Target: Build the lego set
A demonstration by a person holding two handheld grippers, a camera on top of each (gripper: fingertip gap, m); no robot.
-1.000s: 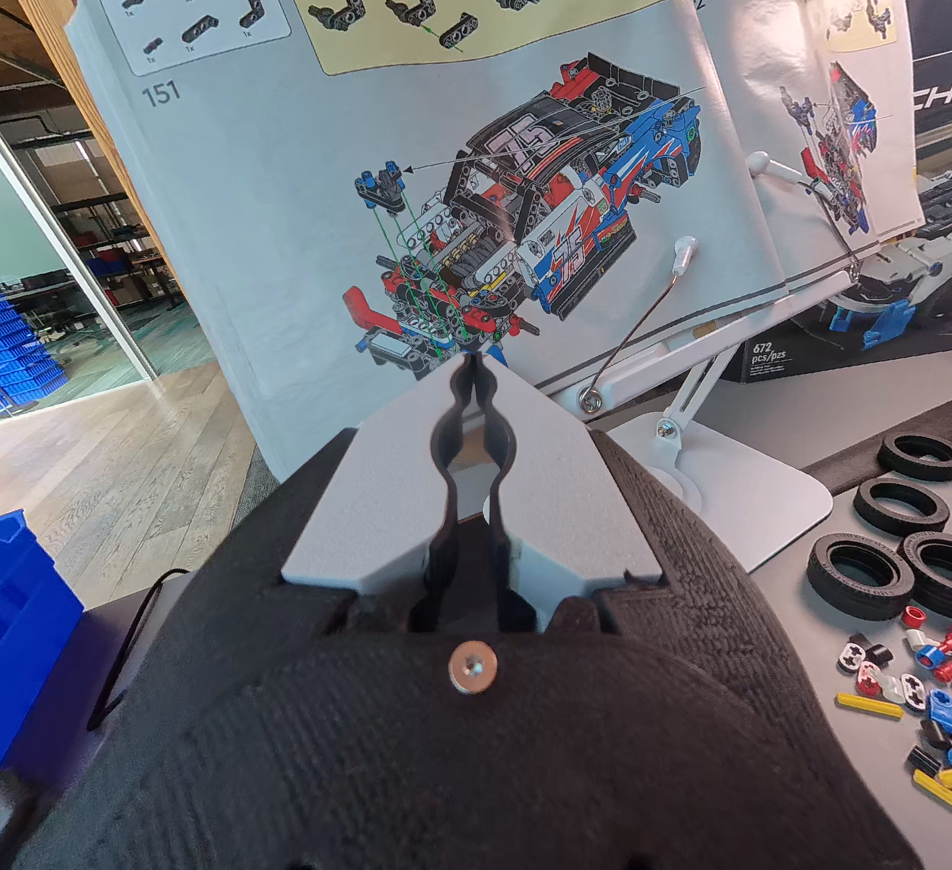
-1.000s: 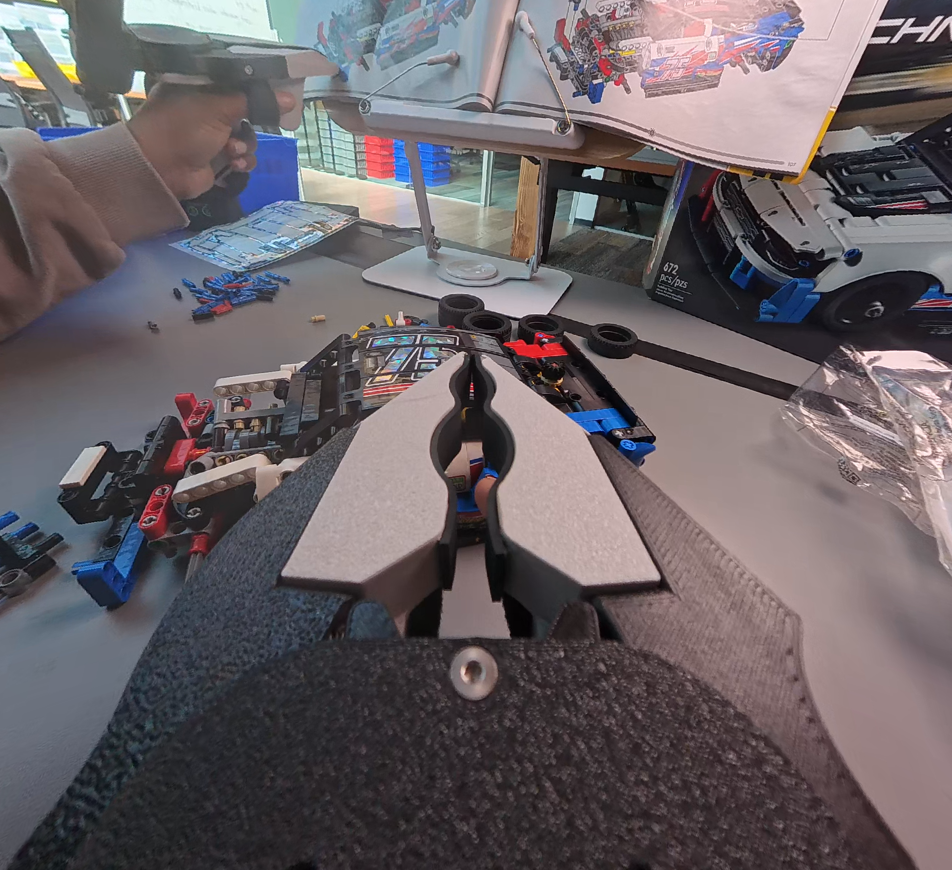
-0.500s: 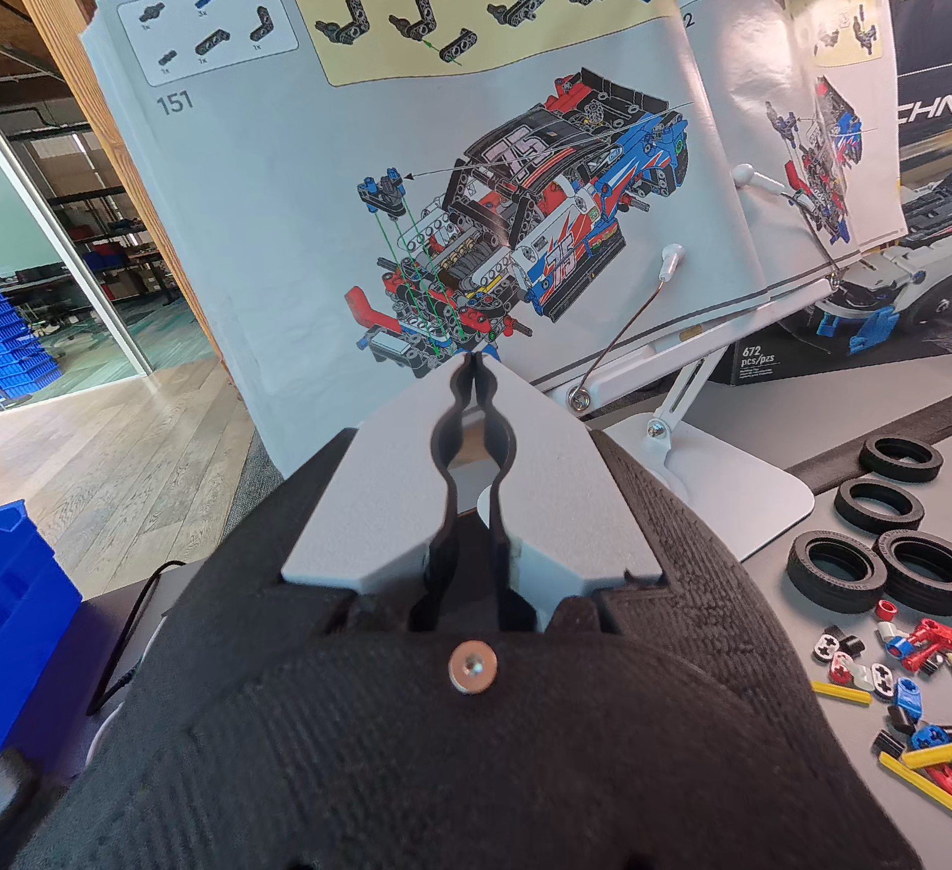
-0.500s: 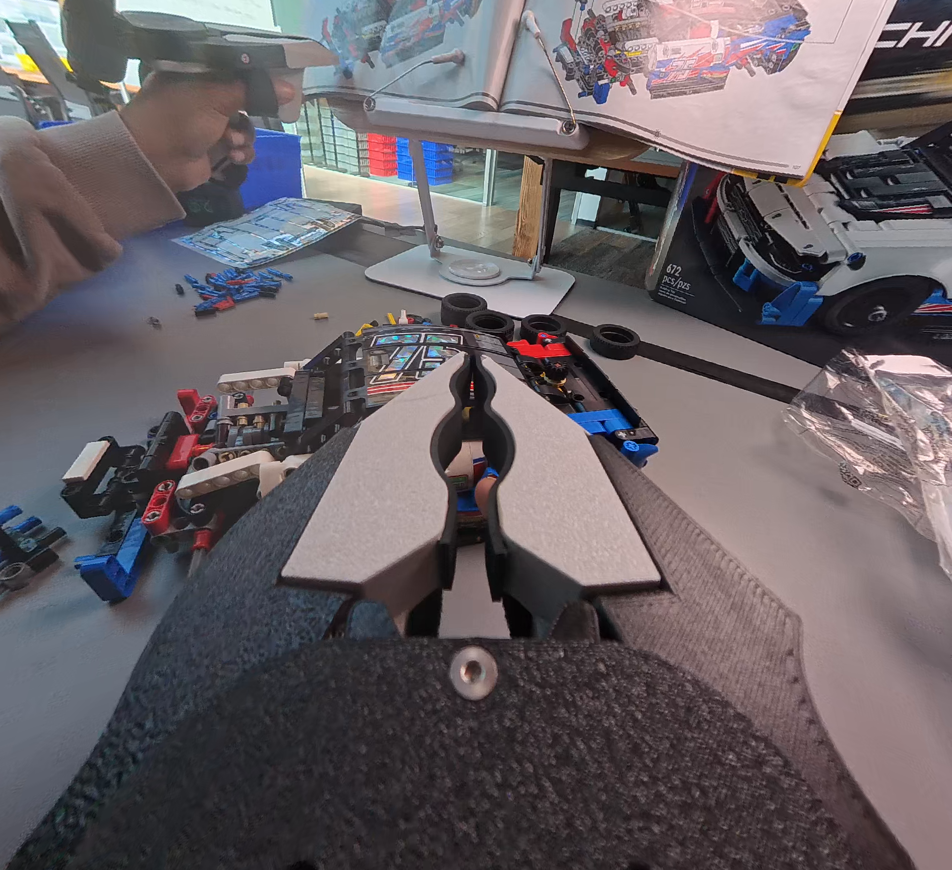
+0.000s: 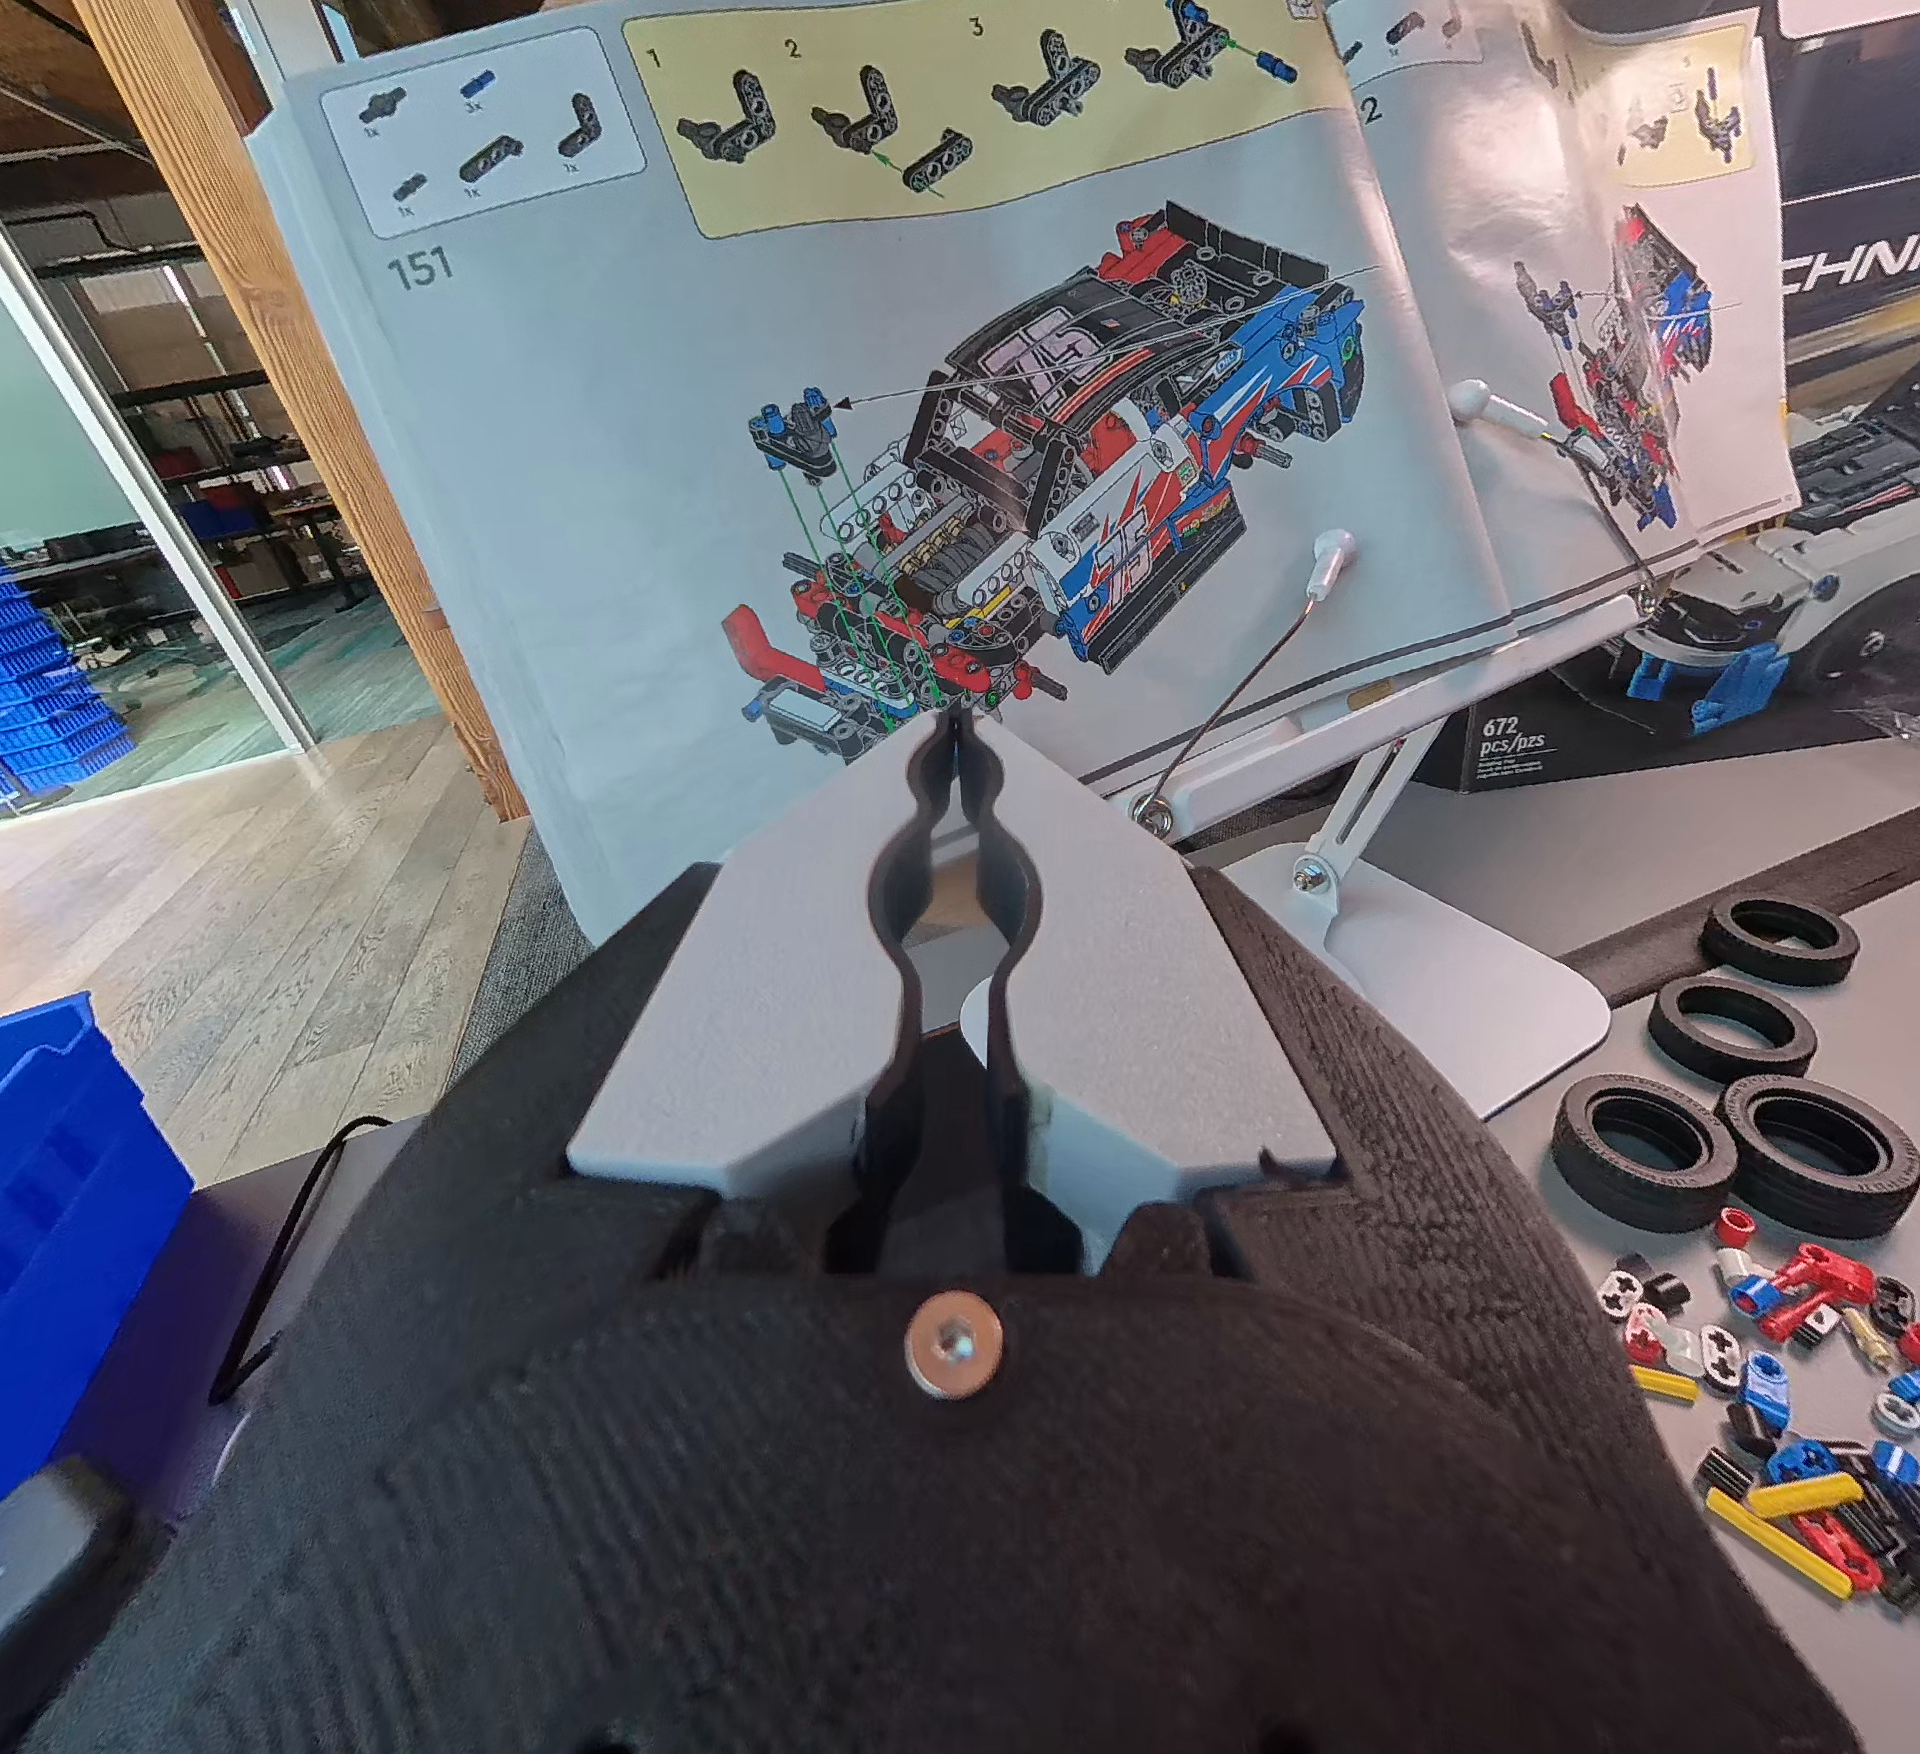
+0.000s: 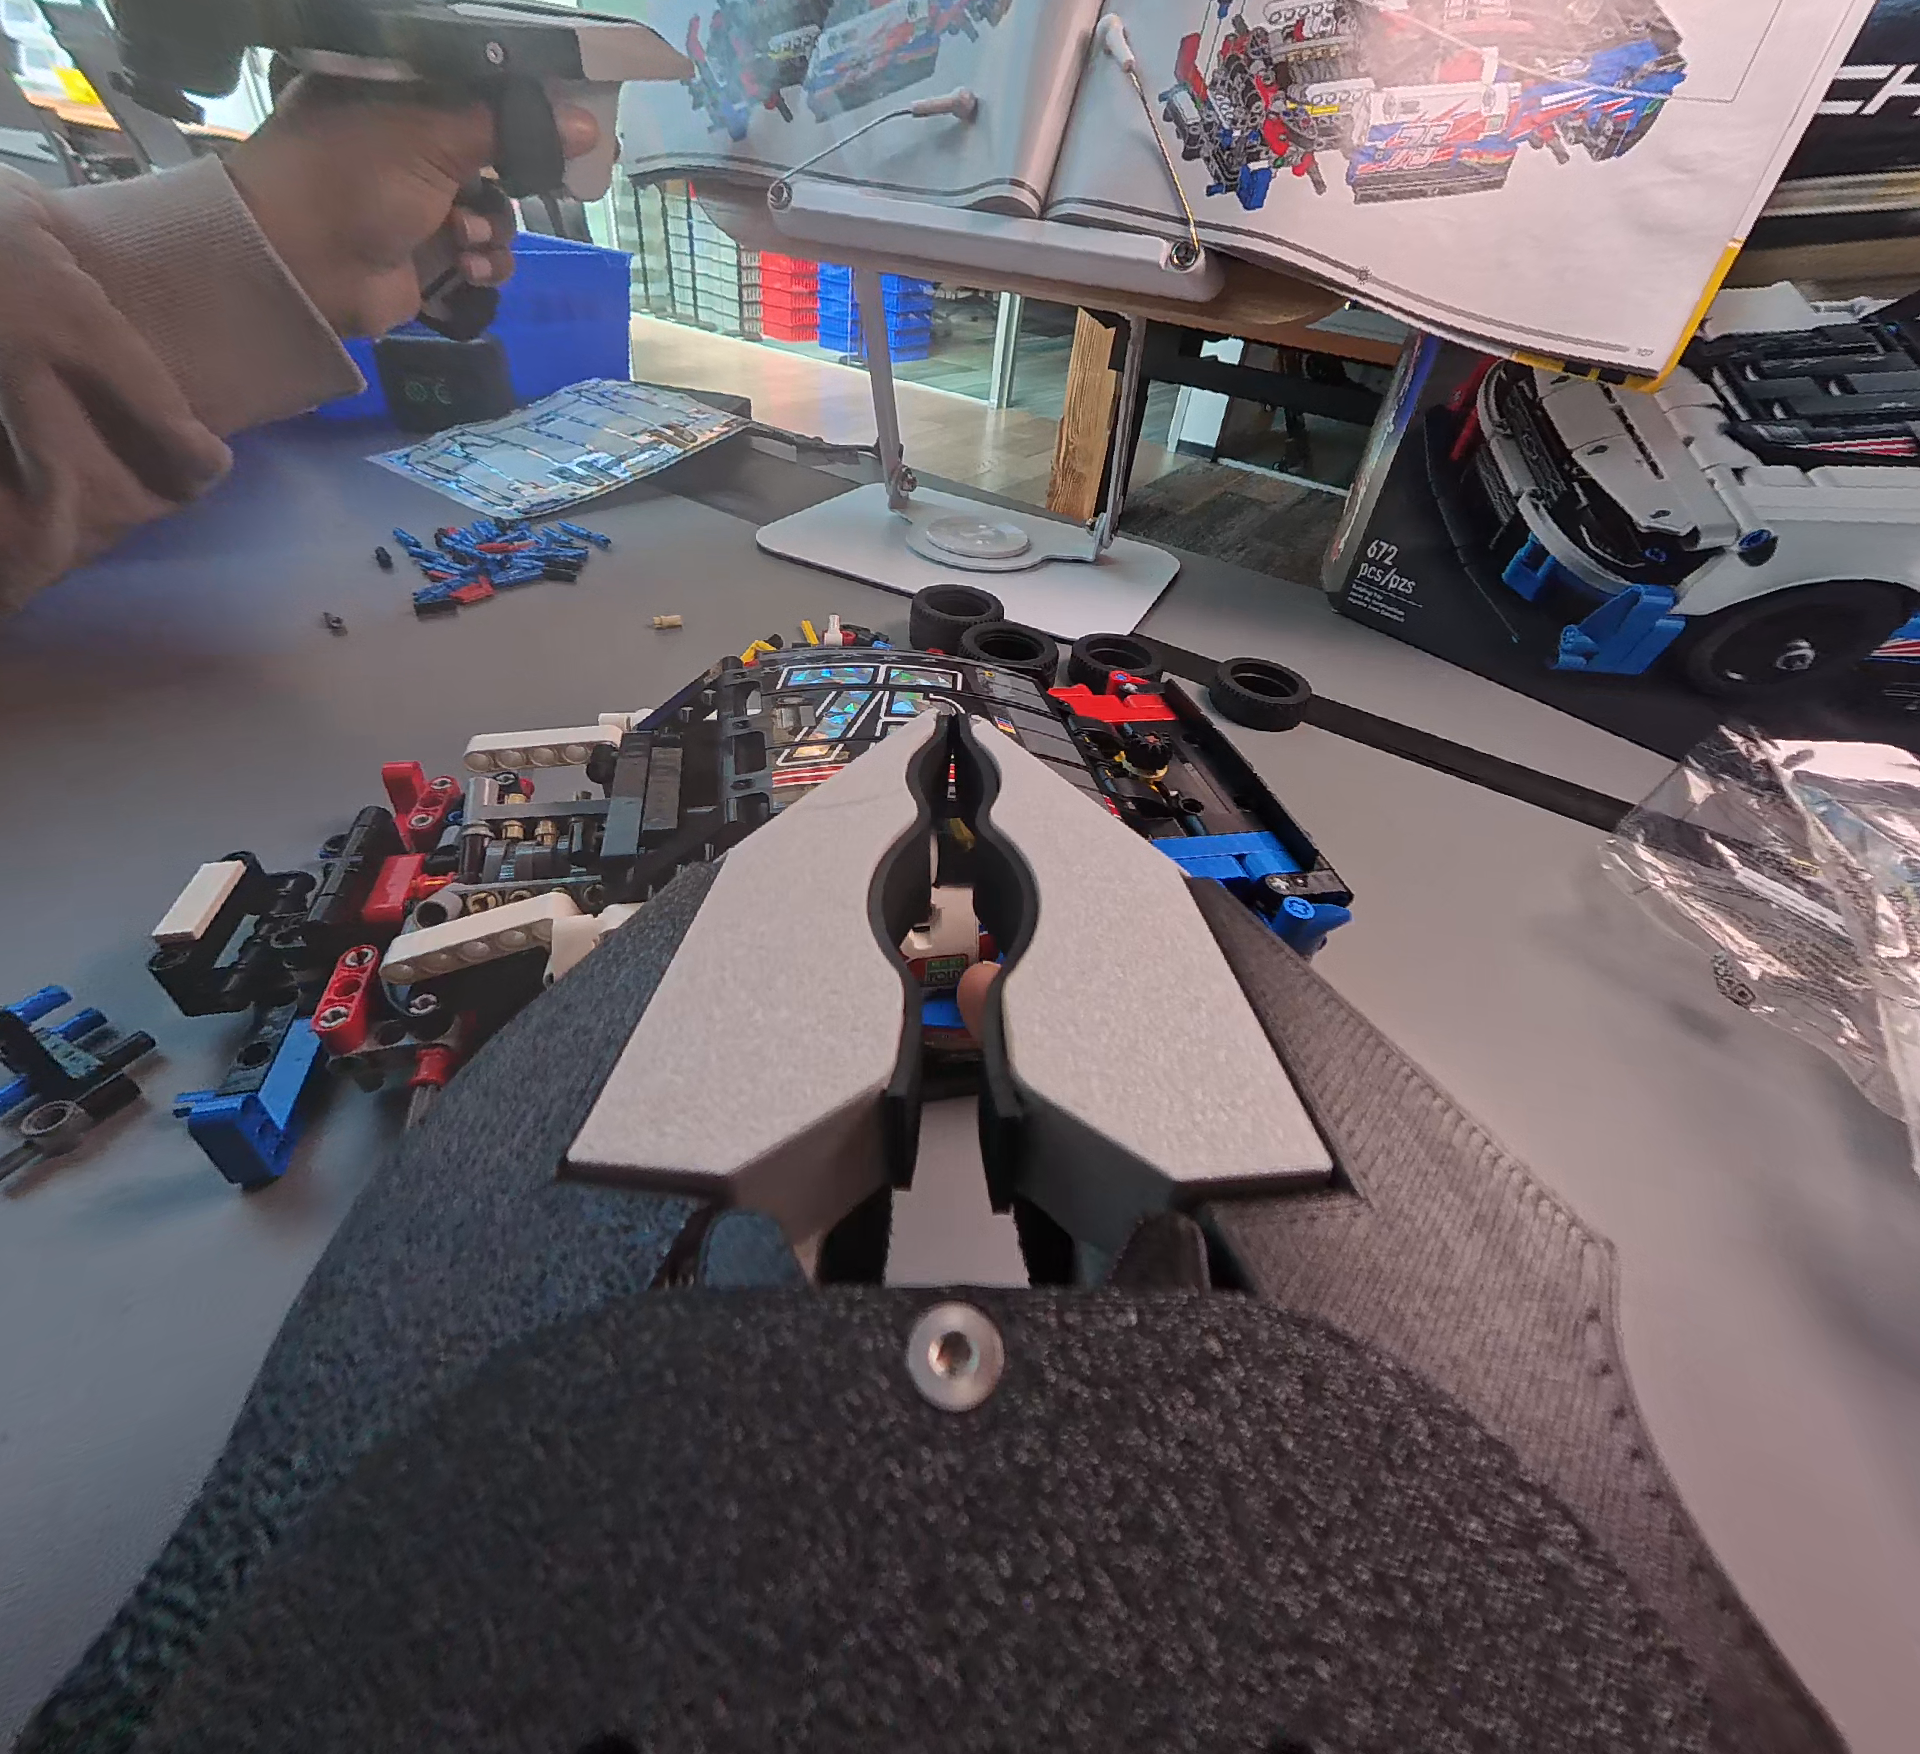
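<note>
Matte grey table (image 6: 1455, 1133) | ribbed rubber tyres (image 5: 1642, 1154) | crinkled clear bag (image 6: 1787, 883)

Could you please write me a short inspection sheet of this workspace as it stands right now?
Surface: grey table, mostly bare toward the right.
Job's things: half-built car in the middle; open instruction booklet on a white stand; four loose tyres; set box.
Clutter: scattered small pieces; blue pin pile; crumpled clear bag; sticker sheet.
Grippers: left tongs shut, raised toward the booklet; right tongs shut, over the car.
Cables: thin black cable at the table's left edge.
Surroundings: blue bin, wooden post, wood floor.
</note>
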